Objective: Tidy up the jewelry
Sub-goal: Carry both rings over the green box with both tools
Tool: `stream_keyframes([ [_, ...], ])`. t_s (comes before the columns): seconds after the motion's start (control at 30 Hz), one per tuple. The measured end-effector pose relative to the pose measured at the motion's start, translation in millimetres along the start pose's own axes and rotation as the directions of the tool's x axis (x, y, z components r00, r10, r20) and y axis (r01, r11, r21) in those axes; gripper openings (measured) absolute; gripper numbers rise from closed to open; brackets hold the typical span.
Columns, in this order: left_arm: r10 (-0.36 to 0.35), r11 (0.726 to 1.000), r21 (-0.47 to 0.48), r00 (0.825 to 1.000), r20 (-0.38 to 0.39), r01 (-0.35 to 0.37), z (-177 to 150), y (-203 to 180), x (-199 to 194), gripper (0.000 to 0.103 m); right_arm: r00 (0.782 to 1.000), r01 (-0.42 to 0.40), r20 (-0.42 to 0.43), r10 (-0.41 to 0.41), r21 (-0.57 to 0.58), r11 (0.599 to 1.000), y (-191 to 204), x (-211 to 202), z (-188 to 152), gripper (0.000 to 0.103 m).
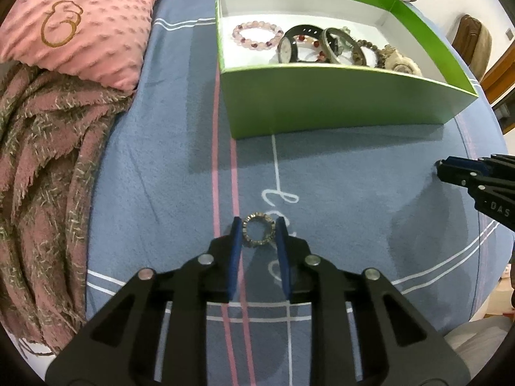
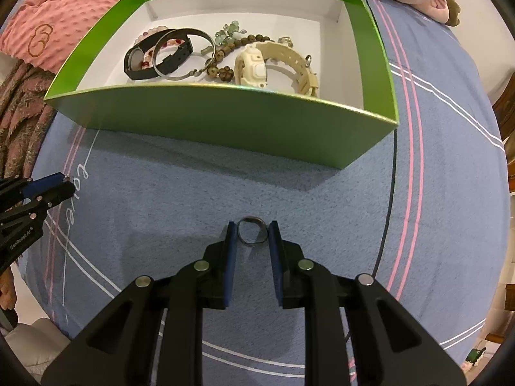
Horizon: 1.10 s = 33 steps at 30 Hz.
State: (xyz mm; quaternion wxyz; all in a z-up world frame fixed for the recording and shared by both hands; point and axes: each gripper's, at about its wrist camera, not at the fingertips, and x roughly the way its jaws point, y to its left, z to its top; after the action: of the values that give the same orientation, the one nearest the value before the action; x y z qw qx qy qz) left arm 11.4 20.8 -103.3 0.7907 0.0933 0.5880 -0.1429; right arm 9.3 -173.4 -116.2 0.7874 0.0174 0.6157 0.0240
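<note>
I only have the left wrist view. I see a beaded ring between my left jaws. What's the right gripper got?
Observer: The right gripper is shut on a plain dark band ring, gripped at its two sides.
Operator: Is that ring already over the box?
Observer: No. The right wrist view shows it above bare blue bedspread, short of the near wall of the green box.
Operator: My view cuts off the box's right end. What's lying there?
Observer: A cream watch with a holed strap lies there, beside brown wooden beads.
</note>
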Motion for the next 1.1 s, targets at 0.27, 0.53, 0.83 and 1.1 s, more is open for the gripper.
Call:
stream_keyframes([
  [0.27,-0.012,1.0,0.011,0.999,0.049,0.012,3,-6,-28,0.021,0.999,-0.018,0.03,0.018,-0.011,1.0,2,-20,2,0.02],
  [0.53,-0.03,0.999,0.021,0.991,0.127,0.028,27,-1,-58,0.021,0.99,-0.076,0.116,0.08,-0.036,0.996,10,-64,16,0.02],
  [0.83,-0.036,0.999,0.04,0.969,0.244,0.027,70,-6,-94,0.021,0.965,-0.079,0.247,0.092,-0.06,0.995,8,-110,51,0.02],
  [1.1,-0.043,0.998,0.05,0.948,0.316,0.028,98,-19,-102,0.021,0.95,-0.071,0.3,0.087,-0.065,0.995,6,-122,78,0.02],
])
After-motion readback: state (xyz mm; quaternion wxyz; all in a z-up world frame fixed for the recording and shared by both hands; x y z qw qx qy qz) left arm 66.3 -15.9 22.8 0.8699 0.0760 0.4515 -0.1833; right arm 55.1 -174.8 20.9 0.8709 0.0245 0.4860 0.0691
